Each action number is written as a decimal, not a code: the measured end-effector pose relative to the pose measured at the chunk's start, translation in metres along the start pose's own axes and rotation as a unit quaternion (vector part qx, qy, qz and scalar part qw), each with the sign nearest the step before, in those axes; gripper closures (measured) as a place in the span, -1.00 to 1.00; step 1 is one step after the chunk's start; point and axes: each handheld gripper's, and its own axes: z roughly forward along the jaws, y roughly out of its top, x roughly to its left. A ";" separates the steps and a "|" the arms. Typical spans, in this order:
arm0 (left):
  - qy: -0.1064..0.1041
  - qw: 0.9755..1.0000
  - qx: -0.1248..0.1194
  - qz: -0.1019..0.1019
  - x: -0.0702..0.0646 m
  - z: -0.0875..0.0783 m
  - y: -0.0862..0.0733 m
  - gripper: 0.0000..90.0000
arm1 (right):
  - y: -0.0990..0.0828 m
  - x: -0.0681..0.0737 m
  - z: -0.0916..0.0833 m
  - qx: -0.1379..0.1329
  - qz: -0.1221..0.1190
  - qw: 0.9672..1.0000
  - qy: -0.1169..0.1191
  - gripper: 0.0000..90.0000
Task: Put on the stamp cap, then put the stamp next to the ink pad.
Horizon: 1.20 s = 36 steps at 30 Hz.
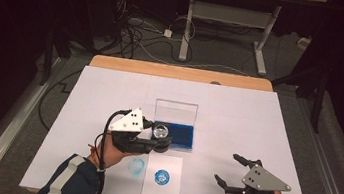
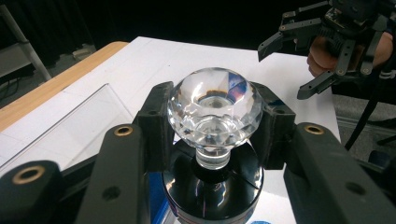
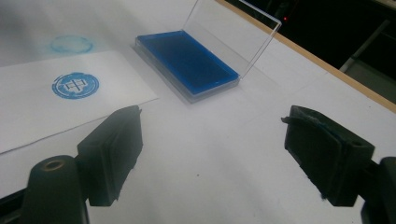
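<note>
Left tongs (image 1: 160,143): clenched on clear faceted crystal-knobbed black stamp (image 2: 214,116).
Right tongs (image 1: 231,170): released, empty.
Advice: press squarely into blue ink pad (image 3: 187,58).

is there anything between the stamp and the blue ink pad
Nothing visible. The left gripper holds the stamp by its crystal knob at the near edge of the ink pad. The lid stands open at the far side, and the right gripper is off to the side.
</note>
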 end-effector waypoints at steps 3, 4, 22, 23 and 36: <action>0.002 1.000 0.001 0.002 0.001 -0.001 0.000 0.20 | 0.000 -0.001 0.000 0.000 0.001 1.000 0.000 -0.58; 0.004 1.000 0.002 0.001 0.001 -0.001 0.000 0.20 | 0.000 0.000 0.000 0.000 0.001 1.000 0.000 -0.58; 0.035 0.999 0.009 -0.012 0.025 -0.005 -0.006 0.20 | -0.002 0.003 0.001 0.005 -0.006 1.000 0.007 -0.58; 0.039 0.999 0.009 -0.014 0.028 -0.006 -0.007 0.20 | -0.002 0.003 0.001 0.006 -0.007 1.000 0.006 -0.58; 0.066 0.997 0.012 -0.049 0.059 -0.014 -0.027 0.20 | -0.003 0.004 -0.001 0.008 -0.010 1.000 0.004 -0.58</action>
